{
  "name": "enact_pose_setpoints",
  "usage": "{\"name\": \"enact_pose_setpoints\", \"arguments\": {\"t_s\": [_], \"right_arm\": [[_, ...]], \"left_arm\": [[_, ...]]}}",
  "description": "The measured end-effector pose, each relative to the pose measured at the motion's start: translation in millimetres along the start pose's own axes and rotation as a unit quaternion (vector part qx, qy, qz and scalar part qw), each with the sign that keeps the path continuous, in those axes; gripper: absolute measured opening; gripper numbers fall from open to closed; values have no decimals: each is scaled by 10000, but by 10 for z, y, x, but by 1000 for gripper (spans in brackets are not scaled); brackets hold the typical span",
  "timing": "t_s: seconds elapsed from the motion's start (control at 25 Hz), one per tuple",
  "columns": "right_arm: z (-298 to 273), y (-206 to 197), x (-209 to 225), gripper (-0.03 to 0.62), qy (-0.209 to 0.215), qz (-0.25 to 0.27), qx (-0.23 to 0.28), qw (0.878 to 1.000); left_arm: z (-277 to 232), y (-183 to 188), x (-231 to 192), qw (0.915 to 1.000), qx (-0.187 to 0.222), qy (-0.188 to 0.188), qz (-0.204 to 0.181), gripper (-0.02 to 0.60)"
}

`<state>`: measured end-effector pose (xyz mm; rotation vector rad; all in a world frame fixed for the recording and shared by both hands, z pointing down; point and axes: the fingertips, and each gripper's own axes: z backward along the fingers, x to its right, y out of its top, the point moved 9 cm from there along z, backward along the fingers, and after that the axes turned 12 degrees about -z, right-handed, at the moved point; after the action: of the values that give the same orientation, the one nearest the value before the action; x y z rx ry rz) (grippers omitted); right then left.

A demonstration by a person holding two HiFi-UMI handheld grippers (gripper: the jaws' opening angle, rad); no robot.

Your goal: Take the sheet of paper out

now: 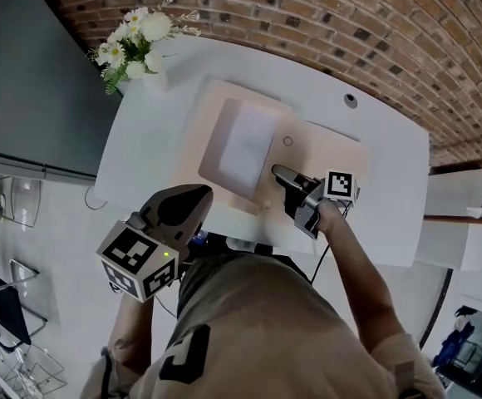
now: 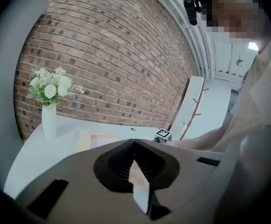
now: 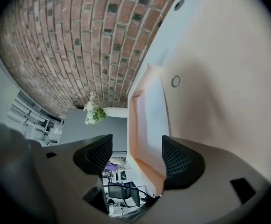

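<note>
A white sheet of paper [image 1: 247, 146] lies in the left half of a peach folder [image 1: 328, 152] spread on the white table [image 1: 145, 144]. My right gripper [image 1: 277, 173] hovers low over the folder's near edge, just right of the sheet. In the right gripper view its jaws stand wide apart, and the folder's peach rim [image 3: 147, 164] and the sheet [image 3: 153, 118] show between them; the pads touch nothing. My left gripper [image 1: 201, 193] is held off the table's near edge, close to the person's body, with its pads [image 2: 134, 146] met at the tips and nothing visibly held.
A white vase of white flowers [image 1: 137, 44] stands at the table's far left corner. A cable hole [image 1: 351, 100] sits at the table's far right and a small ring [image 1: 287, 141] on the folder. Behind is a brick wall [image 2: 112, 55], with a dark panel [image 1: 33, 73] to the left.
</note>
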<state>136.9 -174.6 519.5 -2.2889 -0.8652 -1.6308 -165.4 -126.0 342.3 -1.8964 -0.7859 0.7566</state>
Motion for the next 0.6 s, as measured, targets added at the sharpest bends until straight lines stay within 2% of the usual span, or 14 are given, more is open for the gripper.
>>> {"name": "enact_pose_setpoints", "arguments": {"t_s": [0.16,0.36,0.6], "right_arm": [[-230,69,111,344,-222,-135,-258,9993],[-330,190,226,347,-578,-149,-253,9979],[-492,233,214,347,-588,-123,-400,9974]], "left_arm": [[54,-26,-59,9999,36,54,103,14],[150,-73,-159,9993,70,235,267,14],[184,-154,-256,9987,44,300,410,14]]}}
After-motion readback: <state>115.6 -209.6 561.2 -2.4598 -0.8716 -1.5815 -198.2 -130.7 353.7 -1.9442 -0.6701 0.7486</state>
